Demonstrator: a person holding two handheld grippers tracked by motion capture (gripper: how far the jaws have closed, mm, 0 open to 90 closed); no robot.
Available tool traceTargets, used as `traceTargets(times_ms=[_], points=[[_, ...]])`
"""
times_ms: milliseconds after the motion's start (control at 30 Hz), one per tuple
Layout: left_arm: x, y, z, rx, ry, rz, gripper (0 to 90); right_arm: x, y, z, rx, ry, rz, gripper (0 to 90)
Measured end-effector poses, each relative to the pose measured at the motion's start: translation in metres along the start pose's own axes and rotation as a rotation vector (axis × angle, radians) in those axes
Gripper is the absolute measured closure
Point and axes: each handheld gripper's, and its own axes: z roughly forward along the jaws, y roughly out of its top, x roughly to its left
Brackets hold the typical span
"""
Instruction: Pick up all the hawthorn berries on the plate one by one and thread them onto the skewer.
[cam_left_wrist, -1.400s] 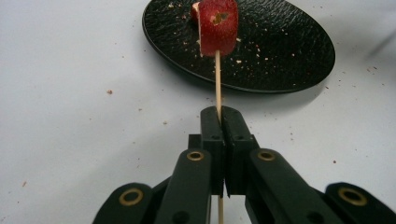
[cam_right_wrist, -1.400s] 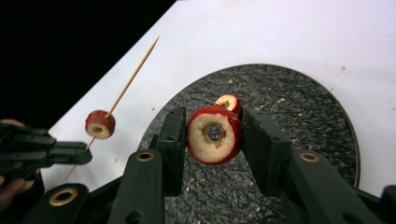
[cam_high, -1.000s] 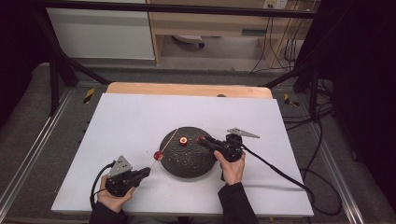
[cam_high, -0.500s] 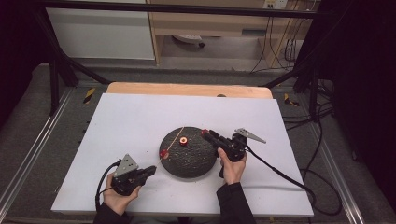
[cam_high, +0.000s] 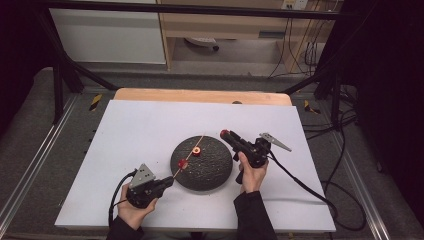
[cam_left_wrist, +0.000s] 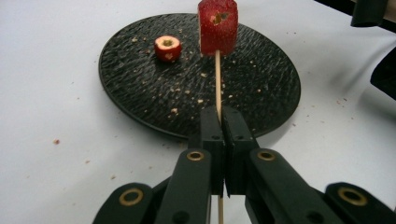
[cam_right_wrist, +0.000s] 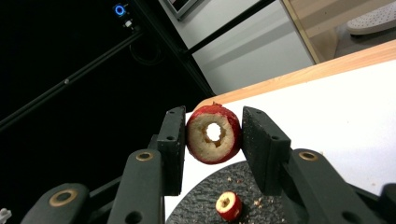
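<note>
A black round plate (cam_high: 212, 175) lies mid-table. My left gripper (cam_high: 170, 181) is shut on a thin wooden skewer (cam_left_wrist: 218, 95) that slants up over the plate (cam_left_wrist: 261, 93). A red fruit chunk (cam_left_wrist: 217, 25) is threaded on the skewer (cam_high: 191, 152), seen from above as a small red piece (cam_high: 182, 163). A small cored red slice (cam_high: 197, 151) rests on the plate (cam_right_wrist: 201, 210), also in the left gripper view (cam_left_wrist: 167, 48) and the right gripper view (cam_right_wrist: 229, 205). My right gripper (cam_high: 224, 134) hovers at the plate's right rim, shut on a red fruit ring (cam_right_wrist: 214, 134) with a hole through its centre.
Crumbs are scattered over the plate and the white tabletop (cam_high: 125, 130). The table's wooden far edge (cam_high: 200, 95) borders a floor with black frame legs and cables. The right gripper's cable (cam_high: 300, 182) trails across the table's right side.
My left hand has carried the skewer and its red chunk to the right, further over the plate. The right gripper with the fruit ring has barely shifted.
</note>
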Motion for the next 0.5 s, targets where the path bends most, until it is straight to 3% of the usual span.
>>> traceTargets(times_ms=[500], points=[[-0.02, 0.01, 0.016, -0.013, -0.037, 0.008, 88.2, -0.003, 0.013, 0.0, -0.068, 0.017, 0.036, 61.4]])
